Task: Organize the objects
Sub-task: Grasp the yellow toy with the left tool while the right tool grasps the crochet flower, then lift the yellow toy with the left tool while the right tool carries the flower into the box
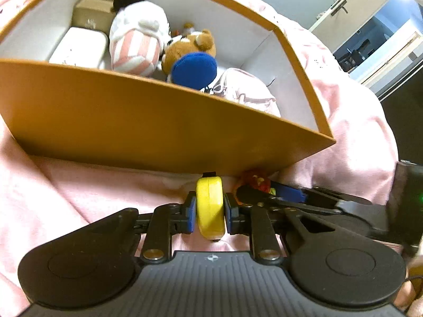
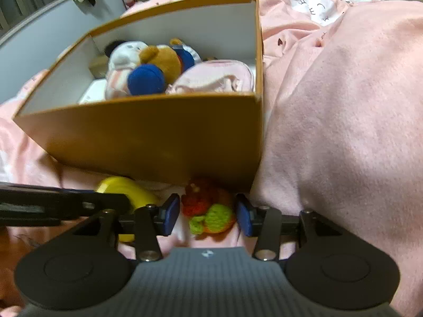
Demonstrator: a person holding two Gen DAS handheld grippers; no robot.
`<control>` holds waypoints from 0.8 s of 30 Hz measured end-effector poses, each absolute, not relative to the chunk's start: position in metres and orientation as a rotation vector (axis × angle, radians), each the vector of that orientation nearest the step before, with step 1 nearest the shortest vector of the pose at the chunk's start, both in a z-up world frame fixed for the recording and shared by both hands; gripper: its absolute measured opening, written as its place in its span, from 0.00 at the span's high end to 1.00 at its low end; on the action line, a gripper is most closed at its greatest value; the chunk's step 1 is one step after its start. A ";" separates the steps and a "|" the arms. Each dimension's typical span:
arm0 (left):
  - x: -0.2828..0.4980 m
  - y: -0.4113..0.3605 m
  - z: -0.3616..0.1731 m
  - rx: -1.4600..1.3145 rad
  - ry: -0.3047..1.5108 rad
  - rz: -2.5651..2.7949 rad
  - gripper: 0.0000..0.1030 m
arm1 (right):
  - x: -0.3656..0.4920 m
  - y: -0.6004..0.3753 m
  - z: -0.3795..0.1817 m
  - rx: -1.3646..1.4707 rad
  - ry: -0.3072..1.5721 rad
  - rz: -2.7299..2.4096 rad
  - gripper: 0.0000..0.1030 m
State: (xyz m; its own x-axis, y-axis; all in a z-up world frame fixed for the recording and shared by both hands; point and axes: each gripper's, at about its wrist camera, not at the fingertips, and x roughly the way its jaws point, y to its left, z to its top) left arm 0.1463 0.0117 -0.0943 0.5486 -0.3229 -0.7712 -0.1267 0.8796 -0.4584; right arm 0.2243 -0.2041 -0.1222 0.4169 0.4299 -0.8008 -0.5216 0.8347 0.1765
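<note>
My left gripper (image 1: 210,212) is shut on a yellow disc-shaped object (image 1: 210,195), held edge-on just in front of the orange box (image 1: 158,124). In the right wrist view the same yellow object (image 2: 124,187) shows at lower left. My right gripper (image 2: 207,217) is open, its blue pads (image 2: 170,215) standing on either side of a red, green and orange crocheted toy (image 2: 208,211) without pressing it. The toy lies on the pink blanket against the box's front wall (image 2: 158,134). From the left wrist view the toy (image 1: 255,181) peeks out beside the right gripper's fingers (image 1: 288,194).
The box holds a brown plush bear (image 1: 190,45), a blue plush part (image 1: 194,70), a pink-striped plush (image 1: 134,50), a pink pouch (image 1: 246,89) and white cases (image 1: 79,47). A bulging pink blanket (image 2: 343,105) rises at right. A door (image 1: 357,13) stands behind.
</note>
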 end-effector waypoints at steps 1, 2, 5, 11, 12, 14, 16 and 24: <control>0.144 0.010 -0.092 -0.497 0.989 -0.124 0.78 | 0.225 -0.203 -0.125 -0.122 0.978 0.588 0.53; 0.147 0.004 -0.087 -0.491 0.984 -0.127 0.78 | 0.225 -0.202 -0.127 -0.132 0.983 0.576 0.59; 0.142 0.003 -0.076 -0.475 0.961 -0.140 0.78 | 0.223 -0.208 -0.123 -0.104 0.978 0.575 0.60; 0.131 0.004 -0.050 -0.478 0.872 -0.185 0.78 | 0.194 -0.213 -0.084 -0.134 0.905 0.643 0.60; 0.129 0.005 -0.044 -0.483 0.852 -0.193 0.78 | 0.188 -0.214 -0.074 -0.136 0.882 0.666 0.60; 0.129 0.006 -0.029 -0.503 0.808 -0.209 0.78 | 0.176 -0.214 -0.051 -0.170 0.810 0.707 0.60; 0.131 0.010 -0.014 -0.517 0.773 -0.217 0.78 | 0.169 -0.212 -0.028 -0.209 0.726 0.735 0.60; 0.177 0.028 0.020 -0.490 0.723 -0.196 0.78 | 0.209 -0.190 0.017 -0.363 0.614 0.786 0.60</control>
